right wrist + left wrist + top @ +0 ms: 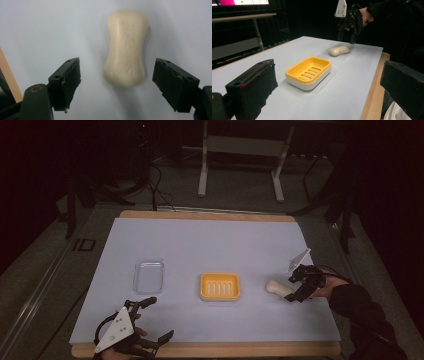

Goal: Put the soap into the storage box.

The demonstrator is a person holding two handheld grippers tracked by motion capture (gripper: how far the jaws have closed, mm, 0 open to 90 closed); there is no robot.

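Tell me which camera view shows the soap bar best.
The right gripper view: the soap bar is close, between the open right gripper. The high view and the left gripper view show it small and far.

We see a cream soap bar (276,287) lying on the table (225,240) near its right edge, with our right gripper (295,292) at its right end, jaws apart. A yellow soap dish (220,286) sits mid-table, well apart from the bar. A clear tray (148,275) lies left of it. Our left gripper (152,320) rests at the near edge by the left corner, jaws spread.
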